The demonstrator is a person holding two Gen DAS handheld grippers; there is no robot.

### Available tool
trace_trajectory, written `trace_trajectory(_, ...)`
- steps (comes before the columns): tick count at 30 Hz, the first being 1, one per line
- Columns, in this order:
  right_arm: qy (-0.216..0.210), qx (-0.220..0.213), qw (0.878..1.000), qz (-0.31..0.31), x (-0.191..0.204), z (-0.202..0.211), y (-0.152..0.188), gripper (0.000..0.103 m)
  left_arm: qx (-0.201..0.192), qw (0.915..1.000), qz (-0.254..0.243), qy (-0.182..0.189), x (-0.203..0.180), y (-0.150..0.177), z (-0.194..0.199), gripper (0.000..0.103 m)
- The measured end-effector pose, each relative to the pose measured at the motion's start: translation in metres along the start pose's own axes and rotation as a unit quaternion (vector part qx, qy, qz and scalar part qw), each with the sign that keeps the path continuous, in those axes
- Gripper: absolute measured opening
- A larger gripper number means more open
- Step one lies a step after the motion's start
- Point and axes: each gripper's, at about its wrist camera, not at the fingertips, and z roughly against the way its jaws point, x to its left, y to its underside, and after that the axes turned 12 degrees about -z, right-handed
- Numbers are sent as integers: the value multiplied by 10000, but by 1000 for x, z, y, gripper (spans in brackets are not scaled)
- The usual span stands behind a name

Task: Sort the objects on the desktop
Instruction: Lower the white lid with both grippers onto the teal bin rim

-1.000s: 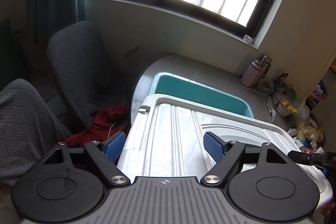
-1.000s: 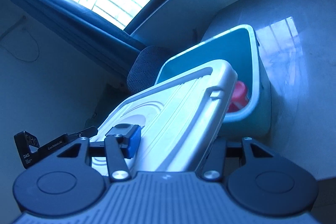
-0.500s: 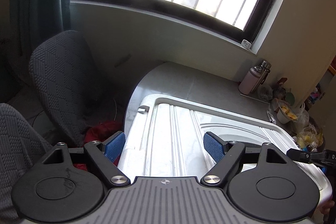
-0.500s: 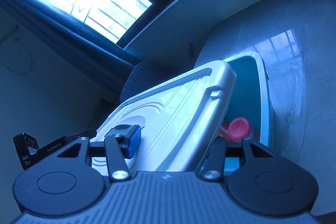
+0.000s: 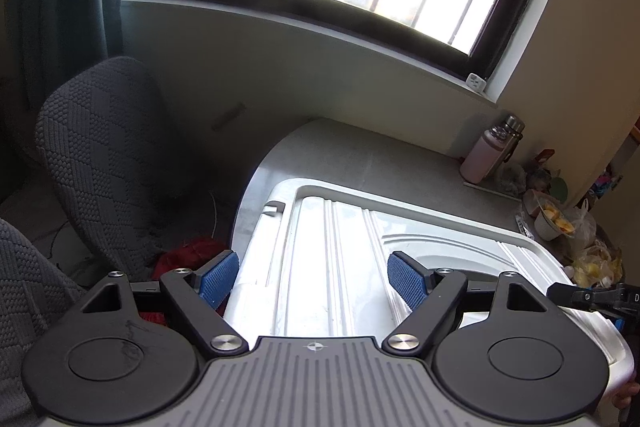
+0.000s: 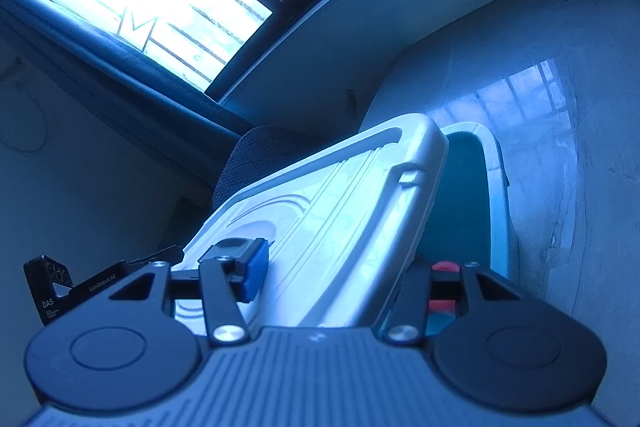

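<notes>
Both grippers grasp the white bin lid (image 5: 320,267), left gripper (image 5: 314,277) and right gripper (image 6: 340,267) at opposite edges, tilted over the teal bin (image 6: 480,187) near the desk's (image 5: 360,155) rounded left edge; far desk bare
</notes>
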Motion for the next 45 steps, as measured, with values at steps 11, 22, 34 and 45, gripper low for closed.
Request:
trace_trajectory(11,196,116,9997,-20,-26,-26,-26,52,314,9994,97,77,5,4,-66,82)
trace_trajectory(22,849,575,9947,118,-23,-43,-22,64,551,9977,277,283,10,23,-87,82)
trace_trajectory(34,1136,623,9914,200,-10,-44,-18,69,790,9967,95,138,4,25,-100,82)
trace_trajectory(45,1275,387,9909,183,6,-38,-20,79,881,9958,165,199,10,26,-105,82)
